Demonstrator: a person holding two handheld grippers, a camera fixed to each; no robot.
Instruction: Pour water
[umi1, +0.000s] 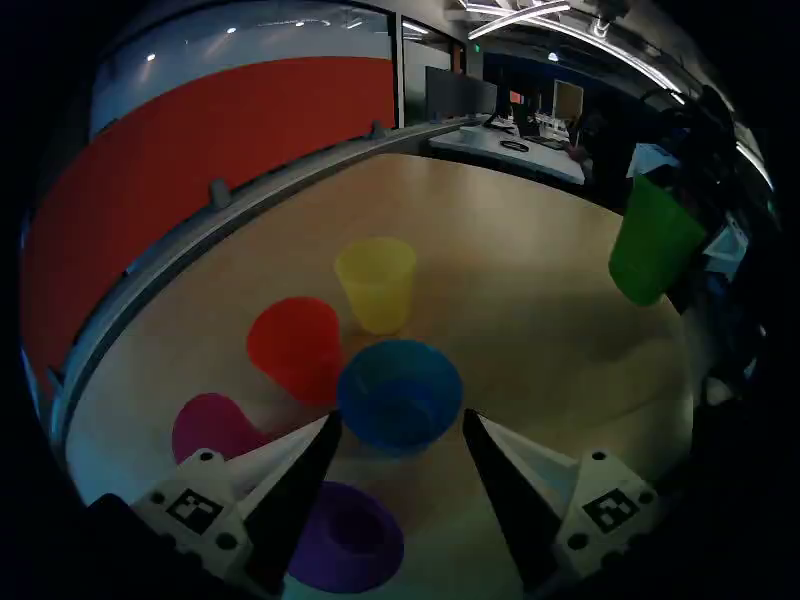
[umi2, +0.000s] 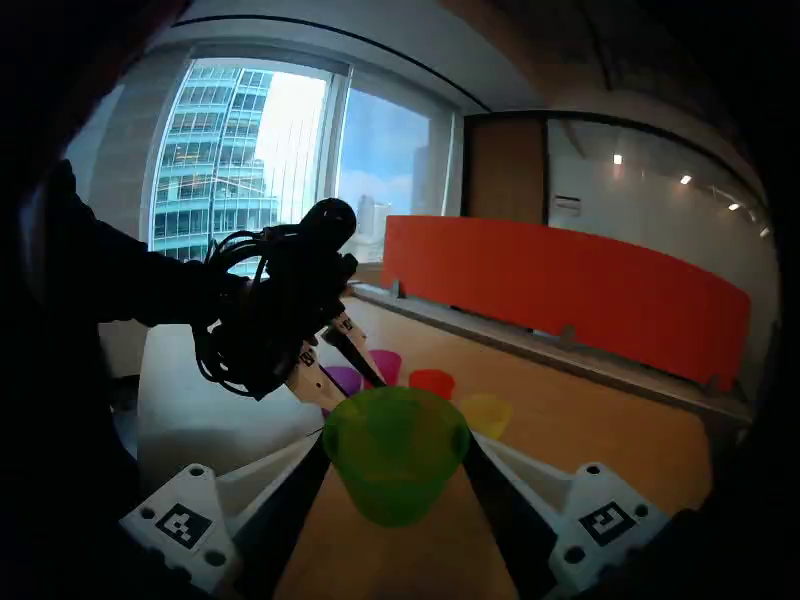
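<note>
Your right gripper (umi2: 396, 440) has its jaws clamped on the green cup (umi2: 395, 485), upright and clear of the surface (umi2: 620, 455) — likely so nothing spills. Your left gripper (umi1: 400, 418) hovers with jaws apart, the blue cup (umi1: 400, 390) just ahead between them — probably the receiver.

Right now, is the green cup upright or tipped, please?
Upright: the green cup sits rim-up, held between the right tongs.

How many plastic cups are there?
6: yellow cup, red cup, blue cup, pink cup and purple cup on the table; green cup in the right gripper.
</note>
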